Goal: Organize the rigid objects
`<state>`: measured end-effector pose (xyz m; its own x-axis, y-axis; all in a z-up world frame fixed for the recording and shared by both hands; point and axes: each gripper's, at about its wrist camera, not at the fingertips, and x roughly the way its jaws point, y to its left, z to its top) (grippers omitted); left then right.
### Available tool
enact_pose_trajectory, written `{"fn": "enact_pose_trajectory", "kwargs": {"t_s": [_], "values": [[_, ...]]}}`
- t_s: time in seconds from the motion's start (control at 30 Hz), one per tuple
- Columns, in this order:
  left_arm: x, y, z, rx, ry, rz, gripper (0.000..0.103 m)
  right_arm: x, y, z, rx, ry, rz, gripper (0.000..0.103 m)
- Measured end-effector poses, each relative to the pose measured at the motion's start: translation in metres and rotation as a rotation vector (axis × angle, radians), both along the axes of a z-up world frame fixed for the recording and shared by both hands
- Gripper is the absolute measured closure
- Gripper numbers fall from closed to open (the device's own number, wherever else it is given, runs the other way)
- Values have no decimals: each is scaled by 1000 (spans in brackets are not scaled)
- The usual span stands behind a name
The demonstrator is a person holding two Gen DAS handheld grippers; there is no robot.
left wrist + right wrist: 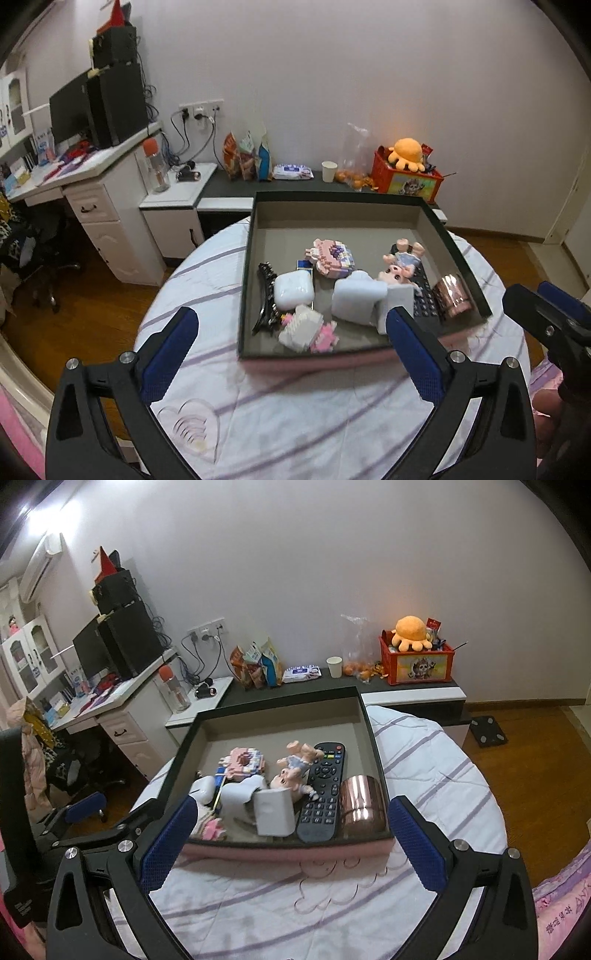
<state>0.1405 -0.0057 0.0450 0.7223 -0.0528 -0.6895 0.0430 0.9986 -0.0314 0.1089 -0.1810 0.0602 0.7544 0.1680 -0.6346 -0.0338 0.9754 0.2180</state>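
Nearest in both views, the left gripper (291,332) and the right gripper (291,821) hang with fingers spread wide and nothing between them, above the striped bed cover (295,406) just short of the box's near rim. Beyond them the dark box (458,243) holds all the visible rigid objects: the white case (293,290) and black hair clip (266,299) to the left, the remote (321,790) and copper cup (364,805) to the right. The remote's long axis runs near to far, and the right gripper seems nearer to it; nothing loose shows outside the box.
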Motion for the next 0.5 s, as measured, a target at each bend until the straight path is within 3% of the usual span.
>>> {"fn": "enact_pose_trajectory", "kwargs": {"t_s": [0.27,0.5], "values": [[-66,8,18,62,-52,40,0,-57,4,12,-43,-51,-26,0],[-117,9,19,110,-89,123,0,-100,3,4,-48,-25,-21,0]]}}
